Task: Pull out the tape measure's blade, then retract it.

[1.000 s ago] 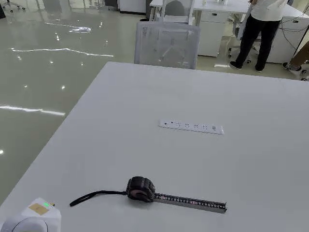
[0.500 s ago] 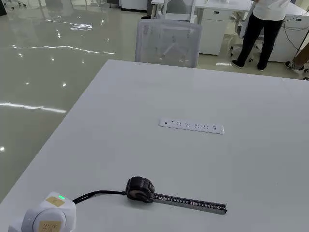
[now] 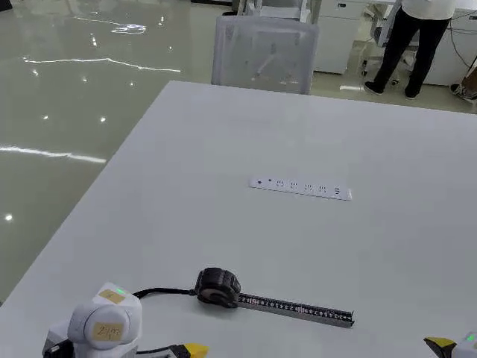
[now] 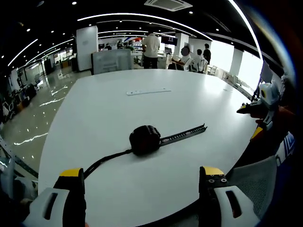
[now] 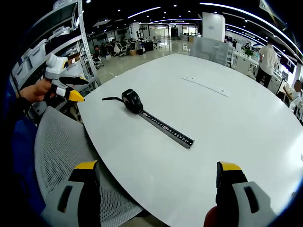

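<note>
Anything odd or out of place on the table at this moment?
One thing: the tape measure has its blade lying pulled out flat on the table, while the left gripper and right gripper are both open and clear of it. Nothing looks spilled or damaged.

A large white table (image 3: 186,164) takes most of the head view. A white power strip (image 3: 299,187) lies flat near its middle, with the sockets in one row. Behind the far edge of the table stands a grey mesh office chair (image 3: 264,54). The glossy grey floor (image 3: 67,97) on the left reflects ceiling lights. At the top right a person in dark trousers (image 3: 414,37) stands beside white desks (image 3: 339,30). In the right gripper view a second mesh chair (image 5: 57,142) is just beside the near table edge.
</note>
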A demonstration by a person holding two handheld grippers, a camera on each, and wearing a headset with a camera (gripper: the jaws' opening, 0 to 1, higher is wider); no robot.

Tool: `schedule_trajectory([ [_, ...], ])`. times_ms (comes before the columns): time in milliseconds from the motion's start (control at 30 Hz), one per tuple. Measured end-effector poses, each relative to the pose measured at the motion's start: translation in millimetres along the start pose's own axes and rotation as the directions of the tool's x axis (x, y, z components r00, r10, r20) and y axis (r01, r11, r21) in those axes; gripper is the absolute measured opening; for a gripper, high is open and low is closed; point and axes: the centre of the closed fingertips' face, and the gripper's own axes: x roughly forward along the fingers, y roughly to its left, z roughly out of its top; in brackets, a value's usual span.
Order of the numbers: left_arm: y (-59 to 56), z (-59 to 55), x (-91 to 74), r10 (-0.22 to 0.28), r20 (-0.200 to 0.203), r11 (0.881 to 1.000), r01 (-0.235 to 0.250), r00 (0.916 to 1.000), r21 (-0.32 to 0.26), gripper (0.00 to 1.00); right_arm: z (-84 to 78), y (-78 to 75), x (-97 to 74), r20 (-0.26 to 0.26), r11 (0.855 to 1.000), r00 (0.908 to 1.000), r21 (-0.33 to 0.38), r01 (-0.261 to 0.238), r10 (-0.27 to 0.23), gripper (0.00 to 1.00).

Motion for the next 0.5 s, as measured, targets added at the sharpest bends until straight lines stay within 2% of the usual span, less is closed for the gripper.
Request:
schedule_trajectory([
  [133,2.2,1.5,6.1,0.009,-0.012,1.000,-0.009,0.9999,-0.023,0.95,0.3,-3.4,9.3,-0.014,1.000,0.9998,-0.020,-0.012,0.011,0.99],
  [333,6.0,4.1,14.9,0.034,0.001,0.998,-0.034,0.9994,-0.056,0.95,-0.8,-8.5,24.8,-0.030,0.998,0.9991,-0.044,-0.033,0.032,0.98],
  [500,4.9,1.7,23.2,0.037,-0.013,0.998,-0.037,0.9992,-0.045,0.95,-3.1,-14.0,33.8,-0.045,0.997,0.9981,-0.055,-0.045,0.043,0.97],
])
